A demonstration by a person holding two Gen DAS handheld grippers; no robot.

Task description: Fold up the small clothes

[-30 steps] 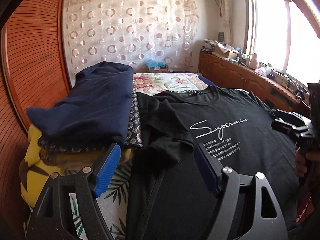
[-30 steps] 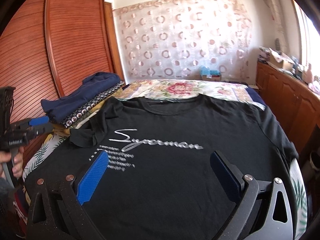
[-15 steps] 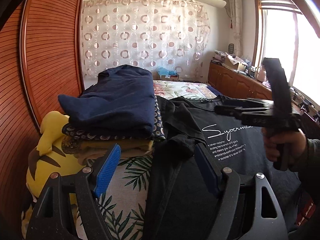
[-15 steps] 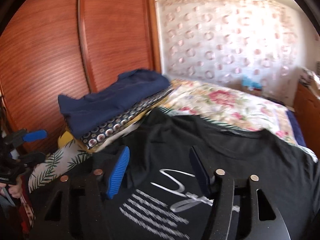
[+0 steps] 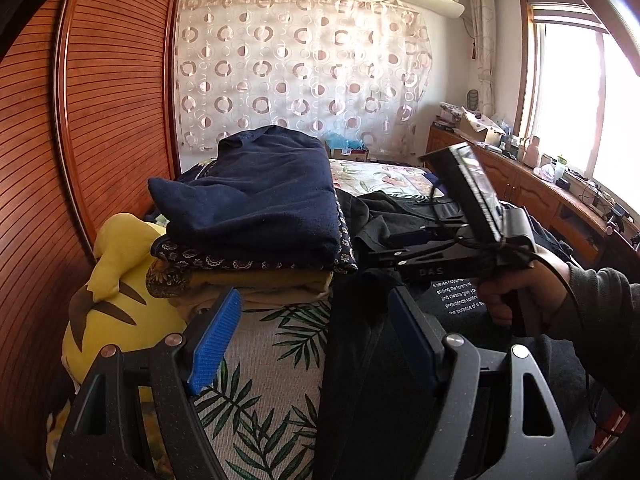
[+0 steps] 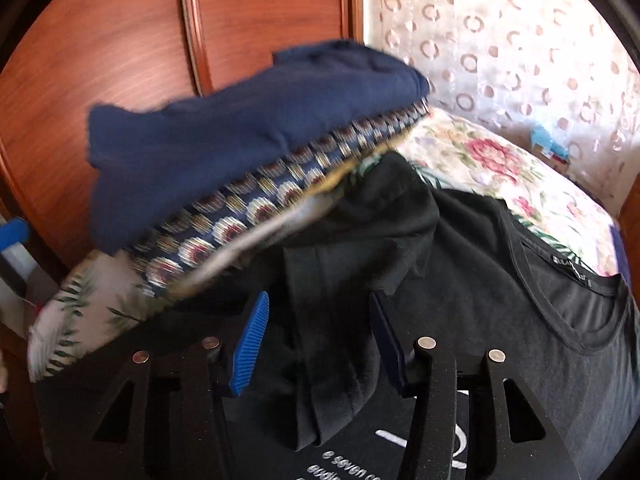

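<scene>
A black T-shirt (image 6: pixel 500 300) with white lettering lies spread on the bed; it also shows in the left wrist view (image 5: pixel 360 360). Its left sleeve (image 6: pixel 340 264) is folded inward over the chest. My right gripper (image 6: pixel 320 340) is open, its blue pads on either side of that sleeve fold, low over it. My left gripper (image 5: pixel 316 332) is open at the shirt's lower left edge, empty. The right gripper's body (image 5: pixel 452 248) shows in the left wrist view, held by a hand above the shirt.
A stack of folded clothes, navy one (image 5: pixel 256 200) on top, sits left of the shirt (image 6: pixel 240 136). A yellow plush toy (image 5: pixel 112 288) lies below it. A wooden wardrobe (image 5: pixel 80 120) stands left, a wooden counter (image 5: pixel 560 204) right.
My right gripper has swung left across the shirt and down onto the left sleeve, its jaws narrower. My left gripper has drawn back and left toward the shirt's lower edge.
</scene>
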